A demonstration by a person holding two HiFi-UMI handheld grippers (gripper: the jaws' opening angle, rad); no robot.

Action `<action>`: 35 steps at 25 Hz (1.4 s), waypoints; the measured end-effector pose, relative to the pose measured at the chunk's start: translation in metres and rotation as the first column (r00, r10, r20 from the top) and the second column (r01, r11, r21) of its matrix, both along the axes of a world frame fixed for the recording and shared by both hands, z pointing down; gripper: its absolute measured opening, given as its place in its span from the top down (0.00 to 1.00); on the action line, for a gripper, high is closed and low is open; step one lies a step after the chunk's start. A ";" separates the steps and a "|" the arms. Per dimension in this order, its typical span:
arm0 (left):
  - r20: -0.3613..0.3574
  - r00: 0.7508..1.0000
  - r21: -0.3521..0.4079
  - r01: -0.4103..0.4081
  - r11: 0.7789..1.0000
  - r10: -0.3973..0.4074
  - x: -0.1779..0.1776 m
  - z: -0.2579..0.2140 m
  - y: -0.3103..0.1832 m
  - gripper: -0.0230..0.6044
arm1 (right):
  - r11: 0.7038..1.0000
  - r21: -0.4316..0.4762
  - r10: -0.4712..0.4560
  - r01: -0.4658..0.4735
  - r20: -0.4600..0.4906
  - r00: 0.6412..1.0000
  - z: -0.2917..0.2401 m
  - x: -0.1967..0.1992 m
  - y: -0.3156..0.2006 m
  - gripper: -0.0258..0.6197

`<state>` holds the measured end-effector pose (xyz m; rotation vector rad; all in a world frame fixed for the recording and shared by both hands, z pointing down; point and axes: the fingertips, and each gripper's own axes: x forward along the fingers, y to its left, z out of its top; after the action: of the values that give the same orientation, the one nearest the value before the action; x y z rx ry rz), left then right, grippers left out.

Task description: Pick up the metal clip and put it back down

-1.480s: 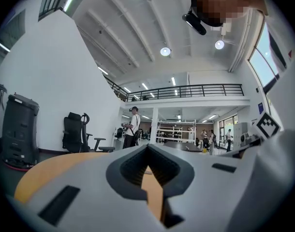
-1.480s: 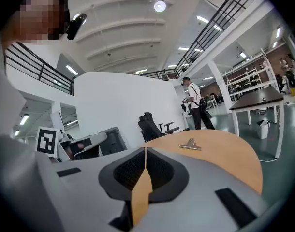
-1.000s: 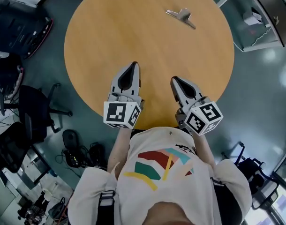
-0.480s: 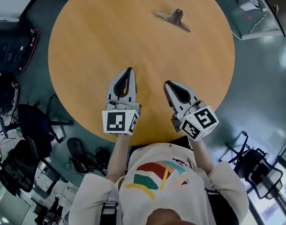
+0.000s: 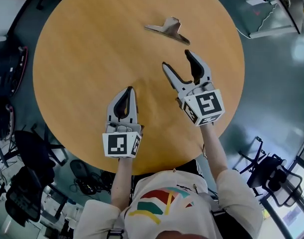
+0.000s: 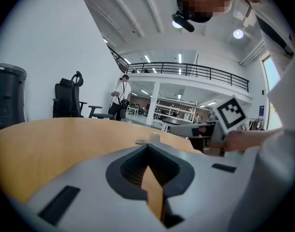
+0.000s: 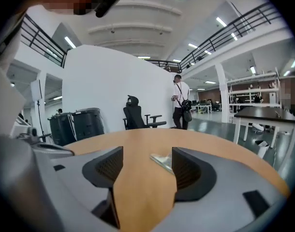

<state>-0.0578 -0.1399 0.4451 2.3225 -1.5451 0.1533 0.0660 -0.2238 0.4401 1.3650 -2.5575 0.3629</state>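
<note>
I see the metal clip (image 5: 167, 28) lying on the far part of the round wooden table (image 5: 87, 59), free of both tools. Its long axis runs across the head view. The left end is a little farther from me, the right end slants nearer, and its raised tab stands on the far side.

My right gripper (image 5: 176, 59) sits just short of the clip and aims at it. Its jaws have just been opening and now stand wide apart with only bare tabletop between the pads. In the right gripper view (image 7: 142, 166) the clip (image 7: 162, 161) shows through the gap, beyond the tips and close to the right-hand jaw, but not touched.

My left gripper (image 5: 129, 89) hangs over the near middle of the table, well apart from the clip. Its jaws are closed together on nothing. In the left gripper view (image 6: 148, 149) the clip (image 6: 148, 140) is only a small shape past the joined tips.
</note>
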 end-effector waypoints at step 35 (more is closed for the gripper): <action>0.053 0.998 -0.023 0.045 0.999 -0.044 -0.006 0.013 -0.052 0.90 | 0.991 -0.116 -0.069 0.065 -0.037 0.997 0.050 0.008 -0.118 0.90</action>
<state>-0.0640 -0.1923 0.4583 2.2807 -1.6093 0.2228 0.0741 -0.3419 0.4900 1.2303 -2.4998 0.4578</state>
